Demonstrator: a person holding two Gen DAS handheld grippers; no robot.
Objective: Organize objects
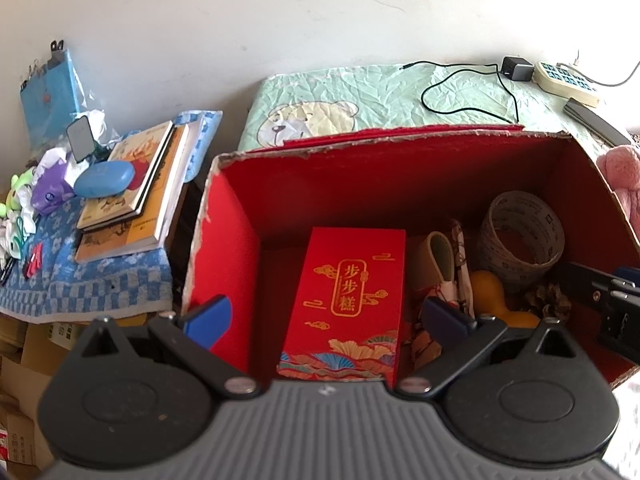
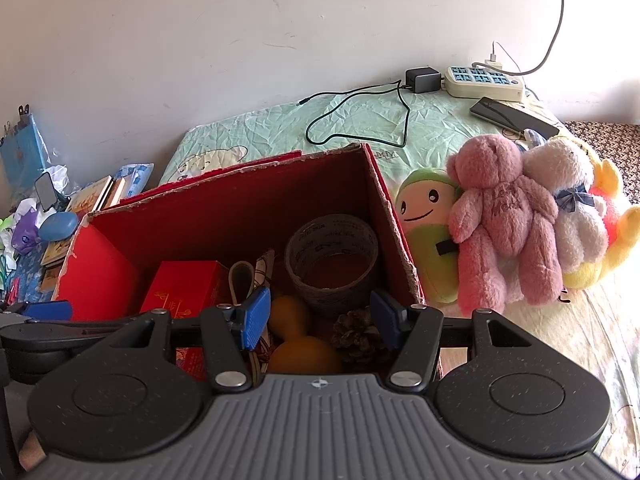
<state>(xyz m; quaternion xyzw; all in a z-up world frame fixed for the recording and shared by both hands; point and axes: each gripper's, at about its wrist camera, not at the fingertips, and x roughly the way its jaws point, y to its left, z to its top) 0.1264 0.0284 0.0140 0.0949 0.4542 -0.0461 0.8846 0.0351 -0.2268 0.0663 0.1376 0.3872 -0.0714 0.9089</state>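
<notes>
Both grippers, left gripper [image 1: 326, 314] and right gripper [image 2: 318, 316], gape empty over the red box [image 1: 400, 176]; lower-centre gourd [image 2: 300, 344] may roll.

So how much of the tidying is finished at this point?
Some is done: the red cardboard box already holds a red gift carton, a roll of printed tape, an orange gourd and a brown pine cone. Nothing is in hand: the left gripper and right gripper hover open over it. Probably left: the pink plush bear and its neighbours beside the box.
</notes>
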